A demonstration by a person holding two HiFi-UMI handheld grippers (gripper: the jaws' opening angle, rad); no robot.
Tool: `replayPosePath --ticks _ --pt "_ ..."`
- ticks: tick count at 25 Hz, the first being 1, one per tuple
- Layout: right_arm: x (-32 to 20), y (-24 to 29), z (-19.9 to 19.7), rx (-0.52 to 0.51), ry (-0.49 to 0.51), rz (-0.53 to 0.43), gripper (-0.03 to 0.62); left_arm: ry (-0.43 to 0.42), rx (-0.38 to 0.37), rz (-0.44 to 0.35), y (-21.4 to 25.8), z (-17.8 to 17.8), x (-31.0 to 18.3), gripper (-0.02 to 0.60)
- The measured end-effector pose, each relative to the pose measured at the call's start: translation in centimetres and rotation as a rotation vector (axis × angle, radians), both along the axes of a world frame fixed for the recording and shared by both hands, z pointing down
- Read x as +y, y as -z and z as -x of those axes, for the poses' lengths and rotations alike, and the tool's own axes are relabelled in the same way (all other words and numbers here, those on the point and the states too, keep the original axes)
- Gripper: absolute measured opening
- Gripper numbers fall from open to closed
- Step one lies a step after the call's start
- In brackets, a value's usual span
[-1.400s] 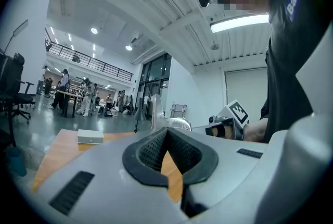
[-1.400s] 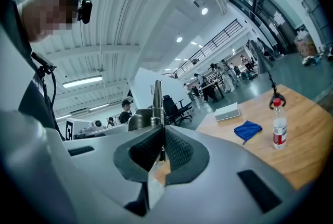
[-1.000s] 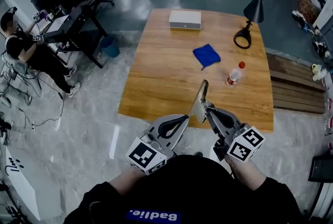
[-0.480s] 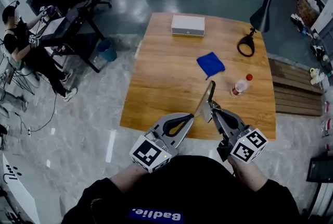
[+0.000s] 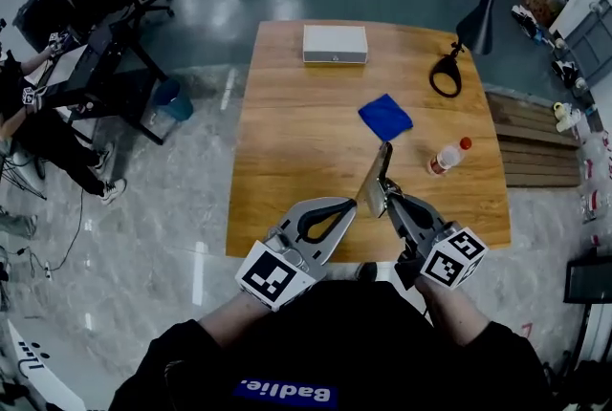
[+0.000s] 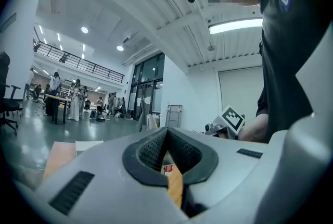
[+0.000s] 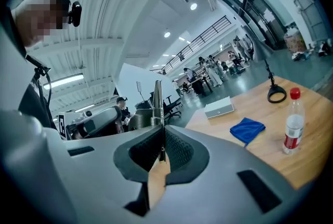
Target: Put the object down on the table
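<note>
Clenched on edge in the right tongs (image 5: 385,199), beside the closed left tongs (image 5: 355,204), above the surface's (image 5: 287,132) near edge, the thin flat object (image 5: 375,176) could be toppled toward the bottle (image 5: 447,157) if released upright.

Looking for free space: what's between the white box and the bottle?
The blue cloth lies between the white box and the bottle, clearest in the head view.

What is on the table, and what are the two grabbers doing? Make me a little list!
table: wooden
on it: white box, blue cloth, standing bottle with red cap, black lamp
right gripper: shut on a thin metal piece, not yet put down
left gripper: jaws together, nothing seen between them
</note>
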State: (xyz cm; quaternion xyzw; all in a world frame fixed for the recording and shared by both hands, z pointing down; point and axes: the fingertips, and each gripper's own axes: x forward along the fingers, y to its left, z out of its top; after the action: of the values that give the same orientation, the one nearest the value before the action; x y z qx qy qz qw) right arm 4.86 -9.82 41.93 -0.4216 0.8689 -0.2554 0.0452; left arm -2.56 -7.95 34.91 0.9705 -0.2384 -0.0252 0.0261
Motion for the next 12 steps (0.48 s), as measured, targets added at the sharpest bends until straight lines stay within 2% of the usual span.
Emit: replayPosePath --ticks 12 --pt "-3.2 -5.4 -2.9 -0.171 0.03 0.187 0.008 0.069 -0.043 0.044 -0.9 -2.4 -2.4 0.008"
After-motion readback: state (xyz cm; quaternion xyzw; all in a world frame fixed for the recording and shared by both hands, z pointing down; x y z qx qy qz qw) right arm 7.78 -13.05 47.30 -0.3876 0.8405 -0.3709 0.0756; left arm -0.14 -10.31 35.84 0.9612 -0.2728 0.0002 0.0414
